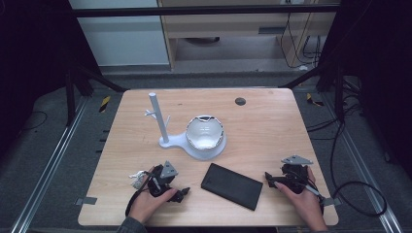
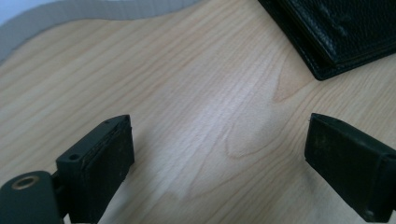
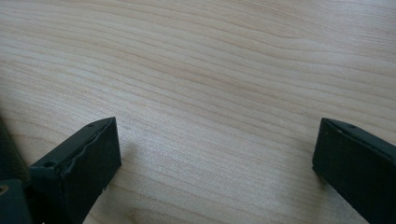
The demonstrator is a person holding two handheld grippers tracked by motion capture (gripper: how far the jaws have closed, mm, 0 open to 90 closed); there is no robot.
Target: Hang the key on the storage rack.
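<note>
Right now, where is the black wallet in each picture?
High view: black wallet lies flat near the table's front edge, between the two tools.
Left gripper view: its corner sits top right.
Right gripper view: I can't tell.
Shared landmark: the light wooden table.

The left gripper (image 1: 180, 194) is held low by the left hand (image 1: 150, 201), jaws wide apart. The right gripper (image 1: 268, 179) is held low, also spread wide.

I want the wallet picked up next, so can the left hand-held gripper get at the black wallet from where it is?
Probably yes: the left hand-held gripper is open beside the black wallet, with bare table between them.
</note>
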